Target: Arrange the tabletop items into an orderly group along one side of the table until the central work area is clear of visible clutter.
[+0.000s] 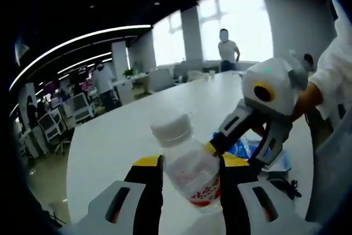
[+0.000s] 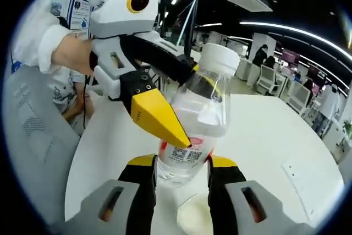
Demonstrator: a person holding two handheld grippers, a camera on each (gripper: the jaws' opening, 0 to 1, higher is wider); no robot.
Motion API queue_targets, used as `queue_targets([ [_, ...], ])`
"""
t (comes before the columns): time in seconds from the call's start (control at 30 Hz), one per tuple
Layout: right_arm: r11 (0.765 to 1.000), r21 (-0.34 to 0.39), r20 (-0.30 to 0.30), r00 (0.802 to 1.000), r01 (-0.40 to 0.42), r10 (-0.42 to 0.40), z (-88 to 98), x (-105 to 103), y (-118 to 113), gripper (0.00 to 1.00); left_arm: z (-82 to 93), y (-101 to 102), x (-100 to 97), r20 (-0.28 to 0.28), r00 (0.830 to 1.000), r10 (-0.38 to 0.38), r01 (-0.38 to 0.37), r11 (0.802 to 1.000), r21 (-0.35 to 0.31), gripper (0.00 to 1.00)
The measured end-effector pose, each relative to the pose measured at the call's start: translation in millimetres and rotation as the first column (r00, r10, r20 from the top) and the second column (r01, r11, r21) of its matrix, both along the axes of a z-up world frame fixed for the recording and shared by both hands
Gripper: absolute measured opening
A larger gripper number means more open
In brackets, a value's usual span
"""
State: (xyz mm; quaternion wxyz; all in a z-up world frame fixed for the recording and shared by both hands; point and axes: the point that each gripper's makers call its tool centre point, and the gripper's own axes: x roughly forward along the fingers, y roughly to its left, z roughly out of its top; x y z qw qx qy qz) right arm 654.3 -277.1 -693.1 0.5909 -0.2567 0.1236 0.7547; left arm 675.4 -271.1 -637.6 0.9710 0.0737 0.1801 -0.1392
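Unreadable print on bottle label; no legible text.

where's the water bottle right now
The bottle is off the white table, held between both grippers' jaws: low centre in the left gripper view, and centre in the right gripper view.

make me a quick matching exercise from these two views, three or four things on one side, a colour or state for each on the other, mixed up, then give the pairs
Things:
1. bottle cap
2. bottle label
3. left gripper
4. jaw tips of both grippers

Colours or states:
A. yellow
B. red and white, with print
C. closed on the clear plastic bottle from both sides
D. plain white

Pairs: 1-D, 2-B, 3-C, 4-A

The right gripper also has the bottle between its jaws, at the label end in the right gripper view. Whether it presses tight or just frames the bottle cannot be told.
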Motion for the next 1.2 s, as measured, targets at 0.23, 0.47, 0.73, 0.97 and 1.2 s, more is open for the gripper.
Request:
queue_targets([
  [0.23,0.998,-0.067,0.012,1.000,-0.008,0.009,-13.2,4.8,0.9,0.32,-10.8,1.6,5.2,-0.018,1.000,-0.017,0.018,1.000,0.020,0.35],
  [0.47,0.994,-0.106,0.013,1.000,-0.006,0.007,-21.0,6.3,0.1,0.32,-23.0,5.5,8.8,-0.033,0.999,-0.027,0.027,1.000,0.010,0.36],
  [0.73,0.990,-0.139,0.004,1.000,0.003,-0.003,-30.4,6.3,1.6,0.32,-28.7,5.4,11.2,-0.050,0.998,-0.032,0.033,0.999,0.008,0.36],
  [0.97,0.986,-0.168,0.004,1.000,0.009,-0.008,-38.0,9.0,4.2,0.32,-37.7,5.7,12.3,-0.058,0.998,-0.037,0.038,0.999,0.004,0.36],
  [1.2,0.983,-0.183,0.006,1.000,0.013,-0.013,-40.6,5.7,0.4,0.32,-41.1,5.3,12.1,-0.055,0.998,-0.041,0.042,0.999,0.004,0.36],
])
